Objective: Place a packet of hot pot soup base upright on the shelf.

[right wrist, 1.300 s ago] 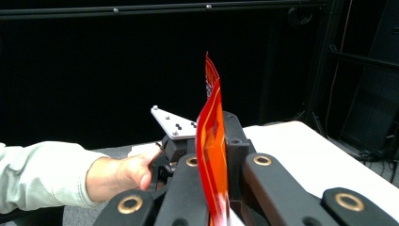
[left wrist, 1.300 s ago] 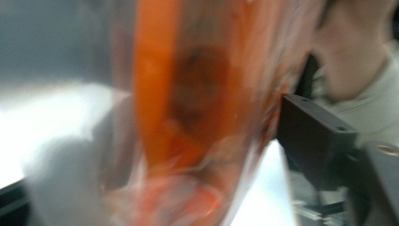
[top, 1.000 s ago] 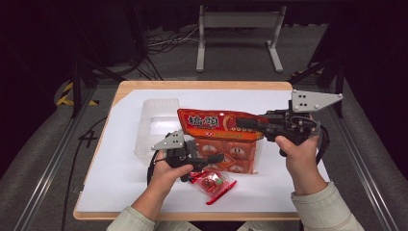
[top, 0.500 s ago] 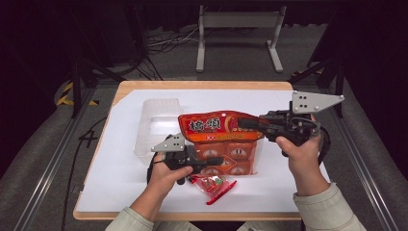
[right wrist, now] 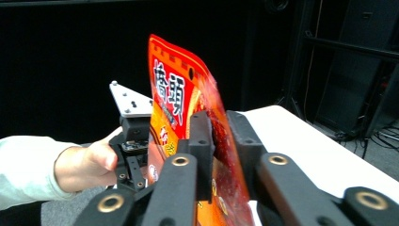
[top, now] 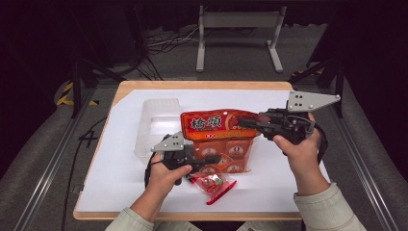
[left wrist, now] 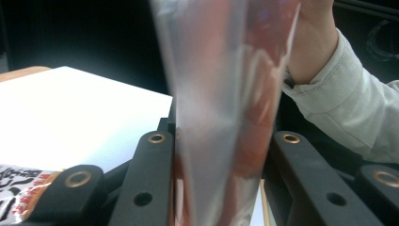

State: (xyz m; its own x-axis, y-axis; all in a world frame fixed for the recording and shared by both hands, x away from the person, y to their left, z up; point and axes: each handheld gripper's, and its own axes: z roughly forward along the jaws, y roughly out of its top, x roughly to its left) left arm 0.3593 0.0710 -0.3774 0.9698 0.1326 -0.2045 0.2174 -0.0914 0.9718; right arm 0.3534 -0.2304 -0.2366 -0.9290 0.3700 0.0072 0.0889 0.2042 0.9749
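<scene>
A red and orange snack bag (top: pixel 216 130) with a clear window is held up over the table between both grippers. My left gripper (top: pixel 214 159) is shut on its lower left part; in the left gripper view the bag (left wrist: pixel 226 70) fills the gap between the jaws of this gripper (left wrist: pixel 221 141). My right gripper (top: pixel 243 121) grips the top right corner. In the right gripper view the bag (right wrist: pixel 174 94) still touches both pads of this gripper (right wrist: pixel 221 132), whose jaws have just been opening a little. A small red packet (top: pixel 211 184) lies under the bag.
A clear plastic tray (top: pixel 154 120) lies at the back left on the white sheet (top: pixel 120 159) that covers the wooden table. A metal stand (top: pixel 235 29) and cables are on the floor beyond the far edge. The person's right sleeve (left wrist: pixel 329 94) shows behind the bag.
The left gripper has edged slightly along the bag's lower part and its jaws look tighter on it. The right hand and the bag's top have stayed where they were.
</scene>
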